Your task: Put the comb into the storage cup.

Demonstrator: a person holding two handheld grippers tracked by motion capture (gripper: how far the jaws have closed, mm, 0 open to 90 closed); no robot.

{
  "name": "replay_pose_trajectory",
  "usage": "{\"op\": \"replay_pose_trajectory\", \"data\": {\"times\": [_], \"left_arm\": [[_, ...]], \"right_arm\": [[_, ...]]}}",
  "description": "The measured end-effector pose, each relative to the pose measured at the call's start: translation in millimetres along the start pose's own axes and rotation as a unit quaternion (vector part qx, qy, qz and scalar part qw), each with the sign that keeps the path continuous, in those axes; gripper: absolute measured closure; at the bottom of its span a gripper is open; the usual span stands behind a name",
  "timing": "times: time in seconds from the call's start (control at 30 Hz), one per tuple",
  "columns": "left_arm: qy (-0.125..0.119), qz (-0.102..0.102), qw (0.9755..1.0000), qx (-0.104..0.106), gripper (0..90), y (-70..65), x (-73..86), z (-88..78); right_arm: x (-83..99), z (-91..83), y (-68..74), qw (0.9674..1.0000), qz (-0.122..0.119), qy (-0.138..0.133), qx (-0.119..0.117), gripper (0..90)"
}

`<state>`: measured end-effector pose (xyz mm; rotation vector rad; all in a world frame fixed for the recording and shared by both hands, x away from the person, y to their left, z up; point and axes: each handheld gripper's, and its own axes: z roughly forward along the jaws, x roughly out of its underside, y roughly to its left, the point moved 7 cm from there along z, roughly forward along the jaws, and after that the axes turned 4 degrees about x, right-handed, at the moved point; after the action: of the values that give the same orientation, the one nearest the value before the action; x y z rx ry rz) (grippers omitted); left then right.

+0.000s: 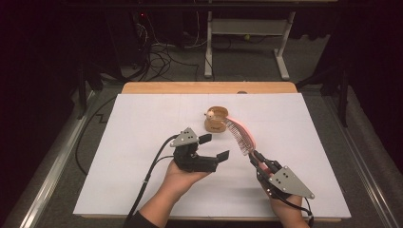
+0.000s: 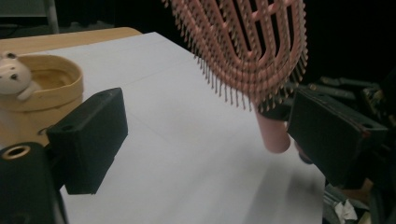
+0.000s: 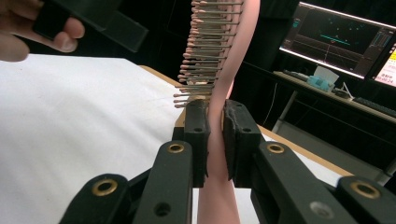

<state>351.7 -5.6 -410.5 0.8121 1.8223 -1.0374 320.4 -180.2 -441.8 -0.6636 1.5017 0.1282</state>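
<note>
The right gripper (image 1: pixel 255 158) is clamped on the handle of the pink hairbrush (image 1: pixel 240 135), held raised above the worktop (image 1: pixel 142 118); keep that grip firm and the bristles clear of the left gripper (image 1: pixel 215 147), whose jaws stand wide and empty nearby. Farther off, the small tan bowl (image 1: pixel 216 118) holds a little animal figure (image 2: pixel 11 74).

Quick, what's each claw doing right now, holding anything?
Left claw: open, holding nothing.
Right claw: closed on the handle of the pink hairbrush, bristle head raised above the table.
</note>
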Motion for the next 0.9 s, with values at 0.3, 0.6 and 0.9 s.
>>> {"op": "replay_pose_trajectory", "data": {"times": [0.3,0.6,0.9], "left_arm": [[0.009,0.007,0.9999,0.008,11.8,-7.7,-10.9,18.5],[0.006,-0.006,0.9998,0.016,11.8,-10.9,-15.3,26.9],[0.003,-0.012,0.9997,0.019,11.8,-8.9,-16.8,26.7]], "right_arm": [[0.4,1.3,5.4,0.9999,-0.006,0.002,-0.01,81.9],[-0.1,3.2,11.5,0.9998,-0.015,0.001,-0.016,81.9],[-0.4,5.3,16.8,0.9997,-0.017,0.0,-0.019,81.9]]}}
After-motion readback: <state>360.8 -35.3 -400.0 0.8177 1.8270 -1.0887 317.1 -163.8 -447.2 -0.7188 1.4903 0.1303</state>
